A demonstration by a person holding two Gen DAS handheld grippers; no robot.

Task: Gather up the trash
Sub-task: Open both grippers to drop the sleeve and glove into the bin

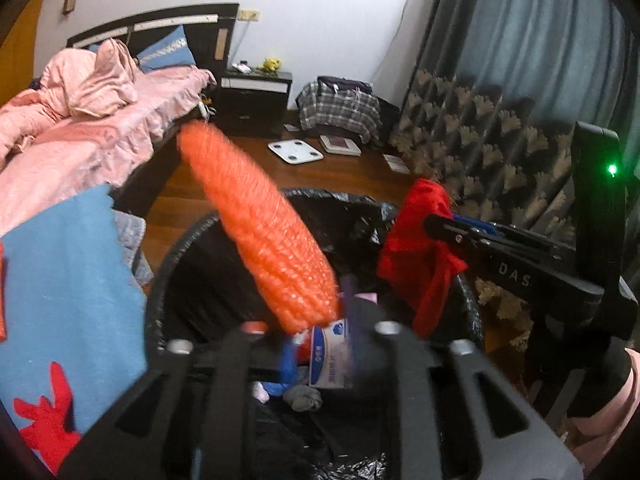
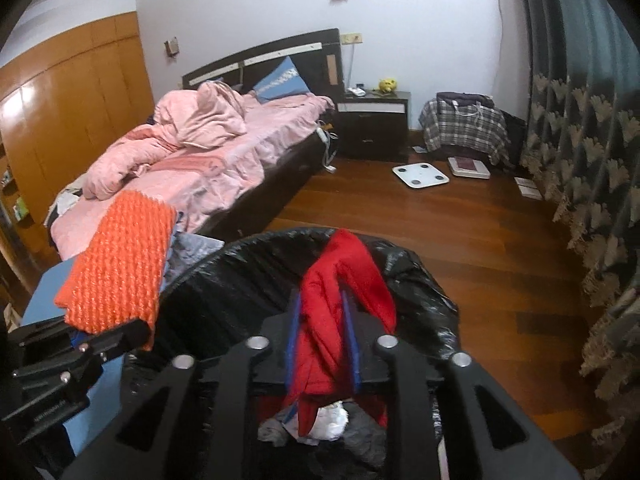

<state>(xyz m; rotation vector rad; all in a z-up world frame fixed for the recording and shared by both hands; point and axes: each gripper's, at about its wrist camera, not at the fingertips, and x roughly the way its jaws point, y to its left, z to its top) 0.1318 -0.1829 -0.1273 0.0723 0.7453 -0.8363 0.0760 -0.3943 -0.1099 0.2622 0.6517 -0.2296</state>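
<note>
We are at the drop: over the black-lined bin (image 2: 240,264), our left gripper (image 1: 316,336) pinches the orange knit piece (image 1: 260,228), our right gripper (image 2: 322,344) the red cloth (image 2: 340,280); next, both claws must spread wider.

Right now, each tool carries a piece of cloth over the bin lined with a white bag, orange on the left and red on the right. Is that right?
Not quite: the bin has a black bag, not white, as the right wrist view shows. Otherwise yes: the left tool carries the orange cloth and the right tool the red cloth.
</note>
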